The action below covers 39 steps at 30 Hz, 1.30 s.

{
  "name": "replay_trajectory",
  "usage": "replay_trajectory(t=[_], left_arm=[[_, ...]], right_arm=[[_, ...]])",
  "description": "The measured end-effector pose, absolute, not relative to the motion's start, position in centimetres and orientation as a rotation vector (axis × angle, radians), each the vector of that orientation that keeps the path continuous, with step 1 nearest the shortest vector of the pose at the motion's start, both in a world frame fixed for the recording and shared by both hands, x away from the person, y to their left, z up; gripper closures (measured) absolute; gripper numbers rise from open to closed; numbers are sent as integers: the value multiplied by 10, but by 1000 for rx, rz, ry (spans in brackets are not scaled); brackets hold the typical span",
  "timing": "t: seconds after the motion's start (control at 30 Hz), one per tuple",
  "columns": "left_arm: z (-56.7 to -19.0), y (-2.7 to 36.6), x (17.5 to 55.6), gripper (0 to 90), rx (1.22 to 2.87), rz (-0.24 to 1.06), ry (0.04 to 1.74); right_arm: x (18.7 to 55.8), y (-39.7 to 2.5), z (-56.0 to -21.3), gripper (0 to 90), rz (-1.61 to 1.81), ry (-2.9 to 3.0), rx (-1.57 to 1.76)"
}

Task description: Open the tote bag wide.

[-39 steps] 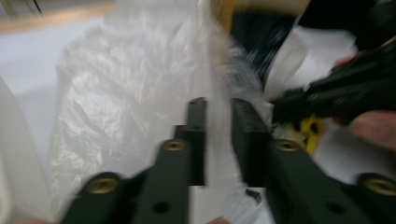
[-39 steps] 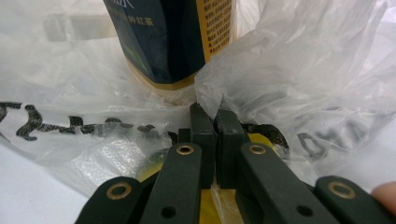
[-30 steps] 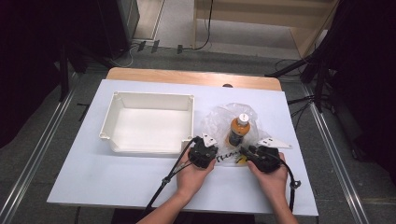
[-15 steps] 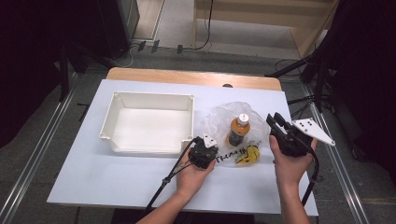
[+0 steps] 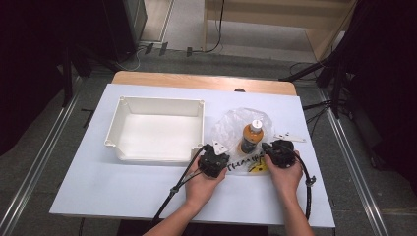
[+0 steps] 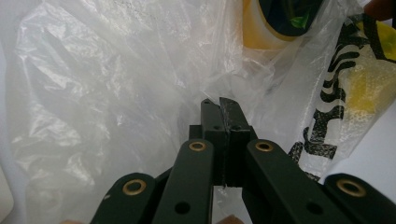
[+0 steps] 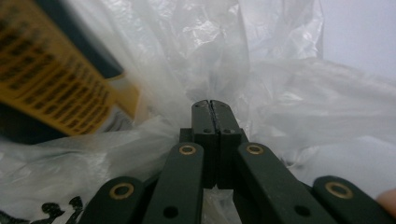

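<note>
Pinching the thin plastic bag (image 5: 236, 125) at its near edge, the left gripper (image 6: 223, 105) and right gripper (image 7: 209, 106) are both clamped on film. Soft, slippery, tearable, it lies right of the white tray (image 5: 118, 129), weighted by the bottle (image 5: 251, 136).

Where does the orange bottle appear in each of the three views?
High view: the bottle stands right of centre, inside the plastic bag.
Left gripper view: top right, behind the bag film.
Right gripper view: left edge, its yellow label.
Shared landmark: the bag's black lettering.
</note>
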<state>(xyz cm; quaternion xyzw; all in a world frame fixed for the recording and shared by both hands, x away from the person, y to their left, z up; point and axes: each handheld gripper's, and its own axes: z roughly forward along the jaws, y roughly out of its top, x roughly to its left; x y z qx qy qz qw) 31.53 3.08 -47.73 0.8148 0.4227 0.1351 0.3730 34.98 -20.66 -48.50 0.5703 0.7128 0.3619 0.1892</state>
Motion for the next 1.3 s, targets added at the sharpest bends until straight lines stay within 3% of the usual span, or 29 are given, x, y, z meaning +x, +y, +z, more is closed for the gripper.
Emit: replay_trajectory(t=[0.13, 0.27, 0.6, 0.77, 1.03, 1.3], left_arm=[[-477, 33, 317, 900, 2074, 313, 1096], [-474, 40, 315, 885, 2011, 295, 1072], [-460, 67, 296, 366, 1869, 278, 910], [-453, 87, 286, 152, 1832, 278, 865], [-436, 112, 271, 30, 1775, 248, 818], [-429, 144, 264, 0, 1782, 312, 813]], right_arm=[[349, -208, -486, 892, 1036, 1978, 1629], [337, -216, -473, 748, 1160, 1875, 1578], [320, -233, -452, 454, 1327, 1745, 1494], [316, -228, -445, 334, 1374, 1759, 1441], [314, -226, -441, 184, 1387, 1775, 1412], [311, -223, -438, 154, 1383, 1792, 1392]])
